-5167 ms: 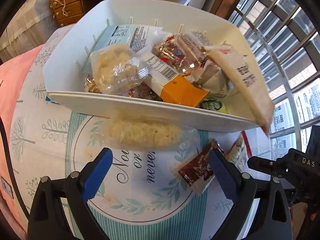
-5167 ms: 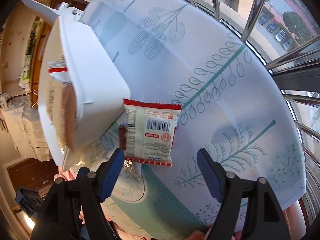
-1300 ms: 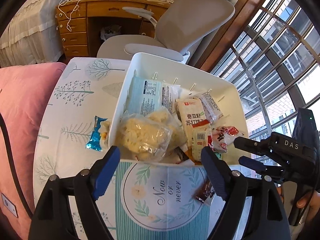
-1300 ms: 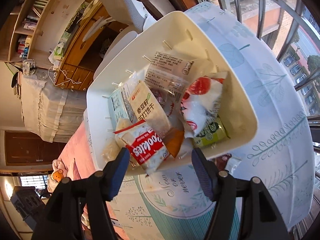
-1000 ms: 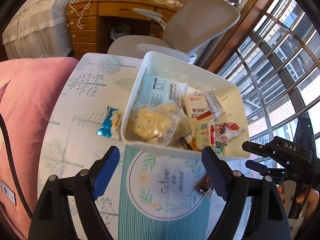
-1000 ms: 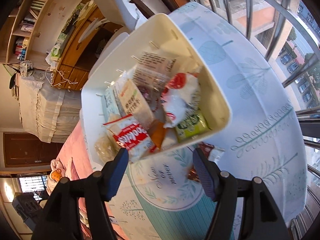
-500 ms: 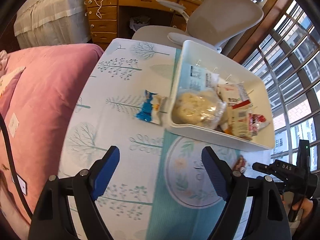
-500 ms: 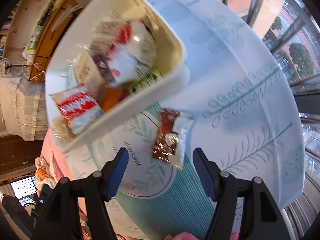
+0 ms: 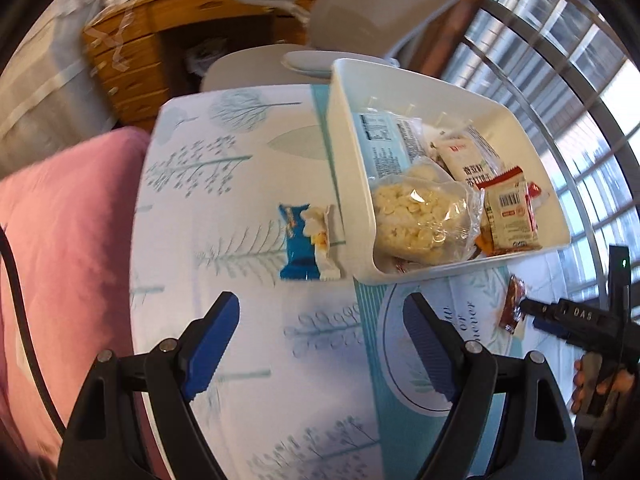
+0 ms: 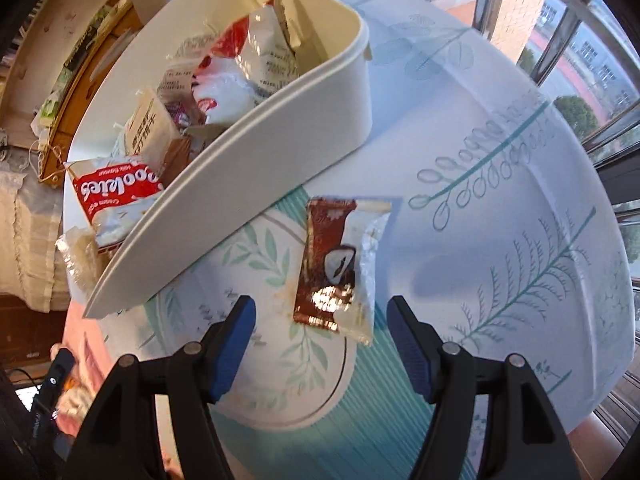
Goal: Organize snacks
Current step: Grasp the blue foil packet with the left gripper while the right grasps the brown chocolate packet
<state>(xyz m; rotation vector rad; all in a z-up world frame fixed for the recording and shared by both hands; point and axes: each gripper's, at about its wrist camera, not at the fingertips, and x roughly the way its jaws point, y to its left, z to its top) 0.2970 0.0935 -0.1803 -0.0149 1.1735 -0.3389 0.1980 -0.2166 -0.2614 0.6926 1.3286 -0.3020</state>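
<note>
A white bin point(image 9: 344, 152) holds several snack packets on the round table; it also shows in the right wrist view point(image 10: 256, 168). A blue and white snack packet point(image 9: 306, 242) lies on the cloth left of the bin, ahead of my open, empty left gripper point(image 9: 320, 344). A brown and white snack packet point(image 10: 338, 264) lies on the cloth in front of the bin, just ahead of my open, empty right gripper point(image 10: 322, 344). The same brown packet point(image 9: 512, 308) and the right gripper point(image 9: 560, 320) show at the right of the left wrist view.
The table wears a white and teal printed cloth point(image 10: 500, 220). A pink cushion point(image 9: 60, 240) lies at the table's left. A grey office chair point(image 9: 360, 12) and a wooden desk point(image 9: 160, 40) stand behind. Window bars point(image 10: 560, 32) run along the right.
My left gripper has swung left and lower, toward the blue packet. My right gripper has dropped from above the bin down to the brown packet on the cloth. Both stay open.
</note>
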